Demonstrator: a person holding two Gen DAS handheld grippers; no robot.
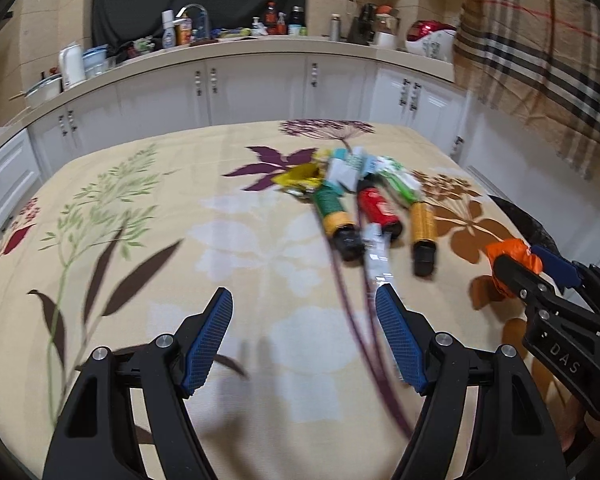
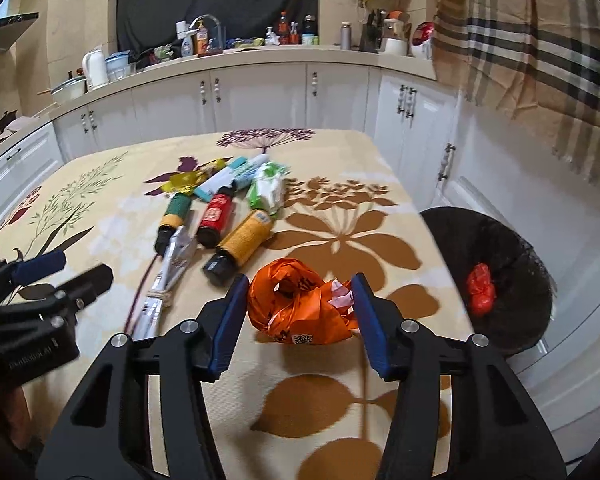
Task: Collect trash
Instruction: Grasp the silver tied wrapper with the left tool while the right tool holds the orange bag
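Right gripper (image 2: 298, 306): spread, blue ribbed pads flanking the crumpled glossy orange plastic bag (image 2: 300, 308) on the floral-cloth bench (image 2: 100, 216).
Left gripper (image 1: 304, 332): spread, empty.
Bin: black mesh wastebasket (image 2: 496, 240), right of the bench, holding a red wad (image 2: 480, 286).

Even indoor light, soft shadows, motion blur in left view, fisheye-bent edges.

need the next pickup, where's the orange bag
In the right wrist view the orange bag lies on the table's right side, between the right gripper's open fingers, left of the bin.
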